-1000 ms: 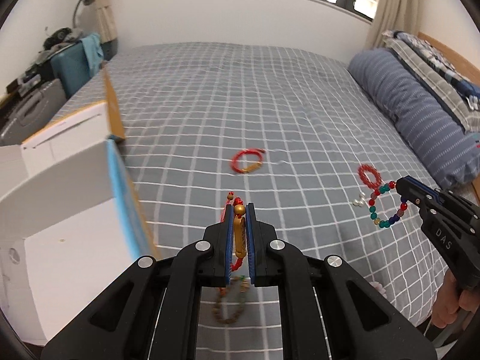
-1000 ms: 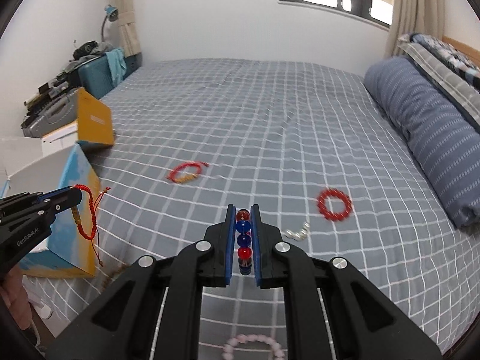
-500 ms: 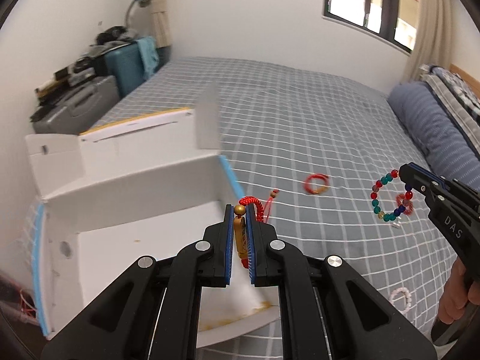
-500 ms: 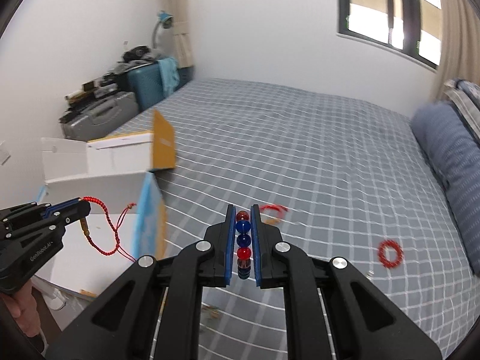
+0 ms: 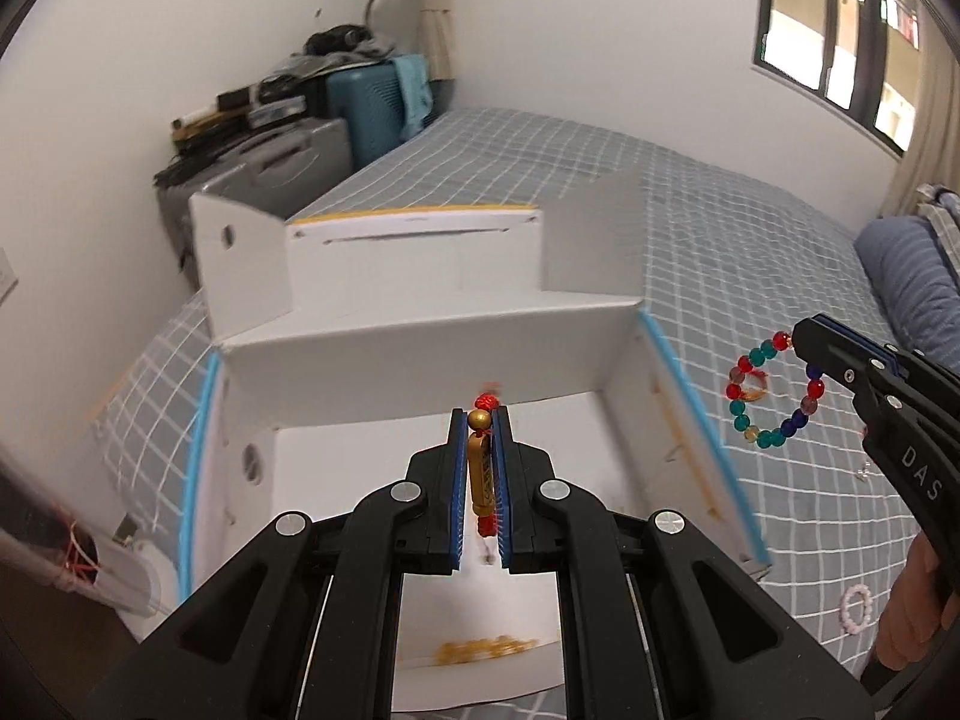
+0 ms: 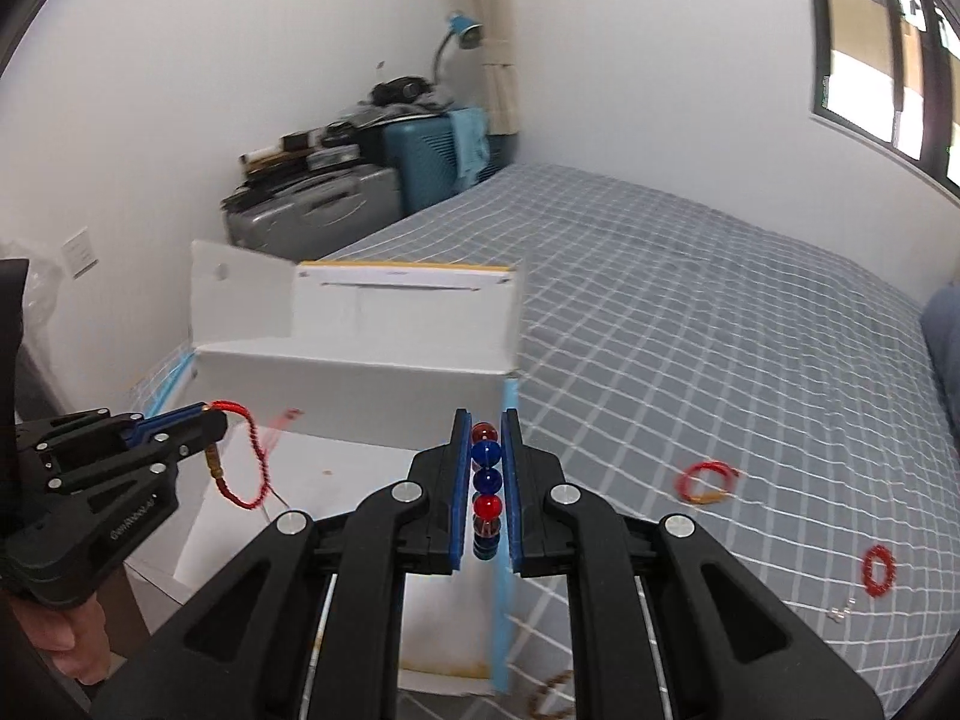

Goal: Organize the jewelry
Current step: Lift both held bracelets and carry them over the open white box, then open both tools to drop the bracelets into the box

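Note:
My left gripper (image 5: 480,438) is shut on a red cord bracelet with a gold bead (image 5: 480,468) and holds it over the open white cardboard box (image 5: 336,372). It also shows in the right wrist view (image 6: 207,420), with the red cord bracelet (image 6: 252,462) hanging over the box (image 6: 360,360). My right gripper (image 6: 486,450) is shut on a bracelet of red, blue and teal beads (image 6: 486,480), held just right of the box. In the left wrist view the right gripper (image 5: 804,339) holds the bead bracelet (image 5: 774,390) above the bed.
On the grey checked bed (image 6: 690,330) lie a red cord bracelet (image 6: 705,480), a red bead bracelet (image 6: 878,567), small pale earrings (image 6: 840,611), a brown bead string (image 6: 549,696) and a pink bracelet (image 5: 857,609). Suitcases (image 6: 318,204) stand by the wall.
Both grippers have swung left with their bracelets. The left one now hangs over the box's inside, and the right one has come up beside the box's right wall.

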The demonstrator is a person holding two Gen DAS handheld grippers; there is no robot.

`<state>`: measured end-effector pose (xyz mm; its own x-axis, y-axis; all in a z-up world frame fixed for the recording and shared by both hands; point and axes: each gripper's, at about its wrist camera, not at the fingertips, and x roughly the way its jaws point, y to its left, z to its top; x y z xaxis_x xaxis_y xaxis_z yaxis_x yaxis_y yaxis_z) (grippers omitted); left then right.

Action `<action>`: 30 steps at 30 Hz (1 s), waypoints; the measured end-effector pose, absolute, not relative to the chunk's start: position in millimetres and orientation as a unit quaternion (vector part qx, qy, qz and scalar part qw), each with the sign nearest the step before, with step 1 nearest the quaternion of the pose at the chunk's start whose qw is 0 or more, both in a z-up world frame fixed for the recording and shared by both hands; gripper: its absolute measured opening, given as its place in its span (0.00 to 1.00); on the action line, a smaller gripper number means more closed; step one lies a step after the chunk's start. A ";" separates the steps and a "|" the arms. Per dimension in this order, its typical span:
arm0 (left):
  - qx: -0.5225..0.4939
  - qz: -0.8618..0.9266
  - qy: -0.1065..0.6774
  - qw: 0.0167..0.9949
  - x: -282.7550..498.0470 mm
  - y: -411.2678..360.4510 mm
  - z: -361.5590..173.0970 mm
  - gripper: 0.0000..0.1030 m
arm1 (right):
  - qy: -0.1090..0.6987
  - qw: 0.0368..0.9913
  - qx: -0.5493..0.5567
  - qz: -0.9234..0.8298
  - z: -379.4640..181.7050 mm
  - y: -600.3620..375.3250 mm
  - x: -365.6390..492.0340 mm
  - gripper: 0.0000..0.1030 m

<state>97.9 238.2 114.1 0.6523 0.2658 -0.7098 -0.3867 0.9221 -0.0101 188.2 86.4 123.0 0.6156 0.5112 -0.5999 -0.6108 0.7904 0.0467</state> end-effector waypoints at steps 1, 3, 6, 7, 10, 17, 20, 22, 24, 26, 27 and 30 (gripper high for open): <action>-0.082 0.184 0.378 0.904 95.7 240.9 111.6 0.07 | 0.309 0.893 -0.083 0.317 120.3 92.8 186.8 0.09; -0.089 0.189 0.383 0.900 92.5 250.8 104.4 0.07 | 0.316 0.887 -0.086 0.325 113.2 107.0 183.4 0.09; -0.096 0.196 0.393 0.893 87.2 263.0 92.6 0.08 | 0.331 0.878 -0.092 0.332 97.7 124.7 181.2 0.09; -0.099 0.197 0.397 0.891 86.8 266.7 88.4 0.08 | 0.338 0.875 -0.094 0.334 91.6 130.2 180.8 0.09; -0.104 0.202 0.410 0.883 84.2 274.3 73.2 0.08 | 0.355 0.867 -0.101 0.334 74.0 142.6 181.6 0.09; -0.118 0.208 0.441 0.865 81.8 286.7 41.7 0.08 | 0.397 0.851 -0.111 0.327 38.1 156.3 185.6 0.09; -0.121 0.209 0.451 0.859 81.0 287.5 31.9 0.08 | 0.407 0.848 -0.117 0.319 25.5 158.9 186.1 0.09; -0.122 0.210 0.455 0.857 81.0 287.9 27.6 0.08 | 0.414 0.844 -0.120 0.318 18.8 161.0 186.4 0.09; -0.123 0.210 0.459 0.855 80.9 287.8 24.0 0.08 | 0.419 0.842 -0.123 0.316 15.5 162.0 186.7 0.09; -0.122 0.211 0.461 0.853 81.4 288.6 21.6 0.08 | 0.423 0.840 -0.126 0.316 11.8 163.7 186.4 0.09; -0.122 0.211 0.463 0.852 81.4 288.6 20.6 0.08 | 0.424 0.839 -0.127 0.317 10.5 165.5 186.3 0.09; -0.124 0.212 0.464 0.851 80.1 290.3 19.2 0.08 | 0.427 0.837 -0.129 0.317 8.3 168.2 186.9 0.09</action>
